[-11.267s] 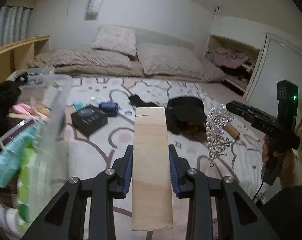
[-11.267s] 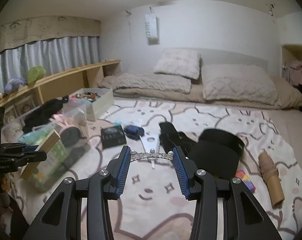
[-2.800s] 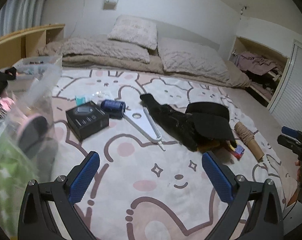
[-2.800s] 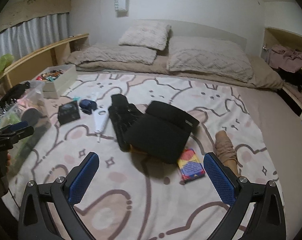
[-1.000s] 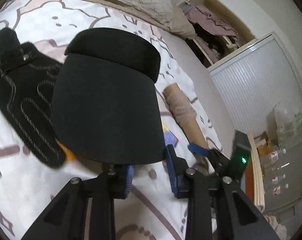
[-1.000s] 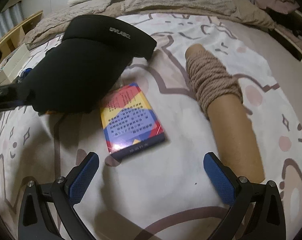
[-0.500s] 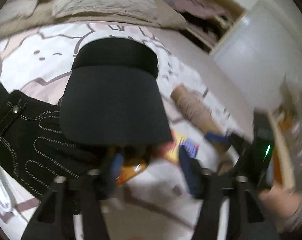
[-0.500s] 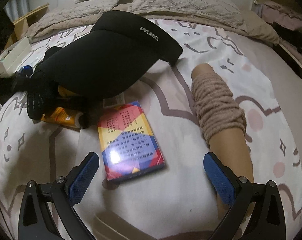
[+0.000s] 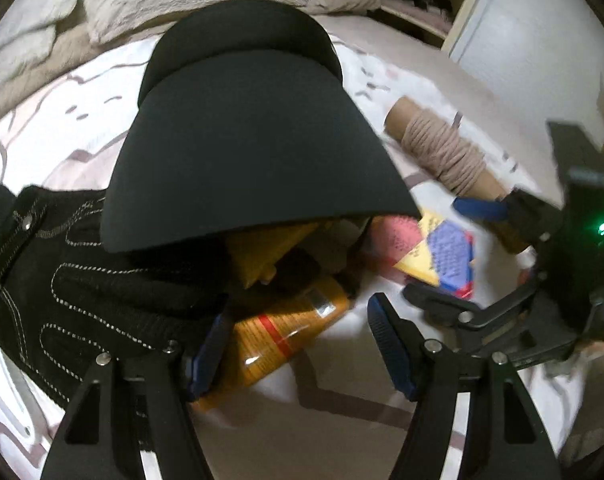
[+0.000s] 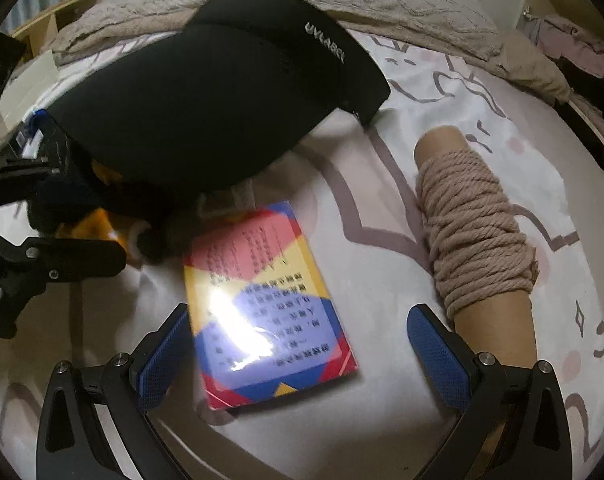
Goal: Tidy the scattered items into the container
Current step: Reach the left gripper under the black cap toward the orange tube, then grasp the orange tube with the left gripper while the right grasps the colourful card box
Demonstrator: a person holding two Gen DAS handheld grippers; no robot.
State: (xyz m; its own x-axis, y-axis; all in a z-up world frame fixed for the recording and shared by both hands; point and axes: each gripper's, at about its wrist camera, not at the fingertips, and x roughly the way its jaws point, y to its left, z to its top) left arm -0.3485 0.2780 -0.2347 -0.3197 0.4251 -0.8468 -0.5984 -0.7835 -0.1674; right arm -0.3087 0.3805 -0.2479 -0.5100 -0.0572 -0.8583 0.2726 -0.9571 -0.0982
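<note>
My left gripper (image 9: pixel 300 348) is open, low over an orange bottle (image 9: pixel 286 332) that lies between its fingers, partly under the brim of a black visor cap (image 9: pixel 242 140). A black stitched glove (image 9: pixel 82 280) lies to its left. My right gripper (image 10: pixel 298 356) is open wide and straddles a colourful box (image 10: pixel 270 312) on the sheet; its pads stand clear of the box. A spool of beige yarn (image 10: pixel 473 240) lies just right of it. In the right wrist view the left gripper (image 10: pixel 42 216) shows at the left edge. No container is in view.
Everything lies on a bed sheet (image 10: pixel 381 208) with a pink-and-grey pattern. Pillows and a beige blanket (image 10: pixel 401 4) close the far side. A white box (image 10: pixel 34 76) sits at the far left, and a wardrobe door (image 9: pixel 521 40) stands at the right.
My left gripper's fingers, narrow under the visor brim a second ago, have spread, and it has dropped and rolled towards the orange bottle. My right gripper has come down closer over the colourful box.
</note>
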